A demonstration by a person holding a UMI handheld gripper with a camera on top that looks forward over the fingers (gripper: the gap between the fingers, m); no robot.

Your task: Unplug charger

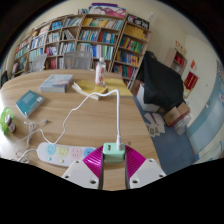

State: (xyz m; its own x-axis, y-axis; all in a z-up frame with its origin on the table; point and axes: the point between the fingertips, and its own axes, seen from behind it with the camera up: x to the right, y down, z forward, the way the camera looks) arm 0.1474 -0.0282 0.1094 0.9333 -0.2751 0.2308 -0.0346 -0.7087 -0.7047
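A small green charger (113, 152) stands at the right end of a white power strip (58, 153) that lies on the round wooden table (90, 115). A white cable (117, 110) rises from the charger's top and runs off left across the table. My gripper (113, 158) has its two magenta pads (93, 161) pressed against the charger's left and right sides, so it is shut on it. The left pad hides the joint between charger and strip.
On the table beyond are a pink-and-white bottle (99, 72), a stack of books (57, 83), a blue book (30, 102) and a green tape roll (7, 122). A black chair (160, 80) stands to the right, and bookshelves (95, 40) line the back wall.
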